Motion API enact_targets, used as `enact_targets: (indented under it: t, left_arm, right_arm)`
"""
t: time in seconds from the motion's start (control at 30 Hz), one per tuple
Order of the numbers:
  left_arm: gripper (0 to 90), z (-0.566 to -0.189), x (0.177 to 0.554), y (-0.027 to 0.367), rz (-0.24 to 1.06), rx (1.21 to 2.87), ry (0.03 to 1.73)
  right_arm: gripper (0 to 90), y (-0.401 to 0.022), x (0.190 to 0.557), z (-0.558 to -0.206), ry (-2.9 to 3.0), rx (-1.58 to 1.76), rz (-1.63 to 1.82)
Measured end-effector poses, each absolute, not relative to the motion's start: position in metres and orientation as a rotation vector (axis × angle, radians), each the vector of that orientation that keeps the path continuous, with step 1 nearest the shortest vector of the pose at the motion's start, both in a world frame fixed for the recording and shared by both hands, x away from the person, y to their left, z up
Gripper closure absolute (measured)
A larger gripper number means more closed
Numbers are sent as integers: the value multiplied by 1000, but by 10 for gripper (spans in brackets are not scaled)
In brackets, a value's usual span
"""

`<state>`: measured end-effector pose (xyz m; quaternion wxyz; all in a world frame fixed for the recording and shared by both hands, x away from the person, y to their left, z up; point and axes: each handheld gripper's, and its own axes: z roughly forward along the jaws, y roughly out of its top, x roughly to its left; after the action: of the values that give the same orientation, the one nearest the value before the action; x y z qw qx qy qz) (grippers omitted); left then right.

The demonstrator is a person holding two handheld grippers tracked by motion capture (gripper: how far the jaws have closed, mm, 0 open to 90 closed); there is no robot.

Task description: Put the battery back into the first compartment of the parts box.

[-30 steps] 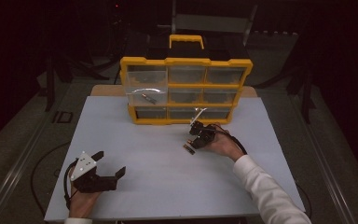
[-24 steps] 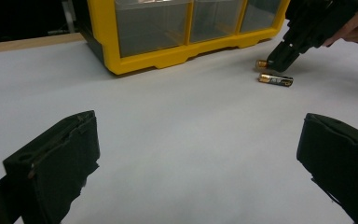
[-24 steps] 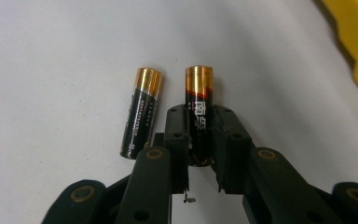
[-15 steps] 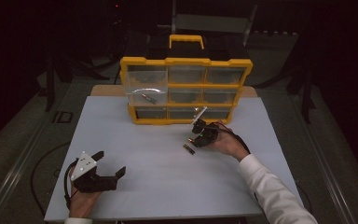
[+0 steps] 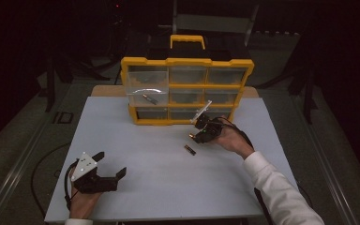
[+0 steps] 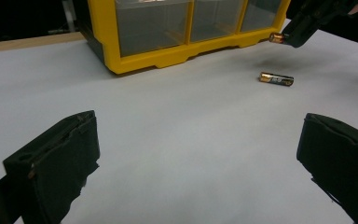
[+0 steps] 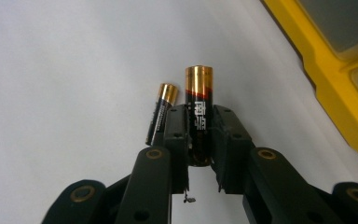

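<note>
The right claw (image 7: 200,135) pinches a battery (image 7: 198,105), likely bound for the box (image 5: 187,63) at 12 o'clock. Another battery (image 5: 190,150) lies below. The left claw (image 5: 107,166) waits, wide apart.

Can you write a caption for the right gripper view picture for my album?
The right gripper pinches one battery above the white table, with a second battery lying behind it.

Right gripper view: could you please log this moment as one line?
right gripper: shut on battery | spare battery: on table | left gripper: open | organizer: upright
</note>
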<state>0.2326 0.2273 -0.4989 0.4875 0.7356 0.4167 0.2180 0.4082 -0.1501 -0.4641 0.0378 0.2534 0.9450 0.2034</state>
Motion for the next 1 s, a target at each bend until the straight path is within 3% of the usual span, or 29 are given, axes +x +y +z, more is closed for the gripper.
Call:
enact_targets:
  t: [1.0]
  left_arm:
    - [0, -499, 232, 227, 532, 1786, 1013]
  right_arm:
    - [767, -151, 407, -413, 2877, 694, 755]
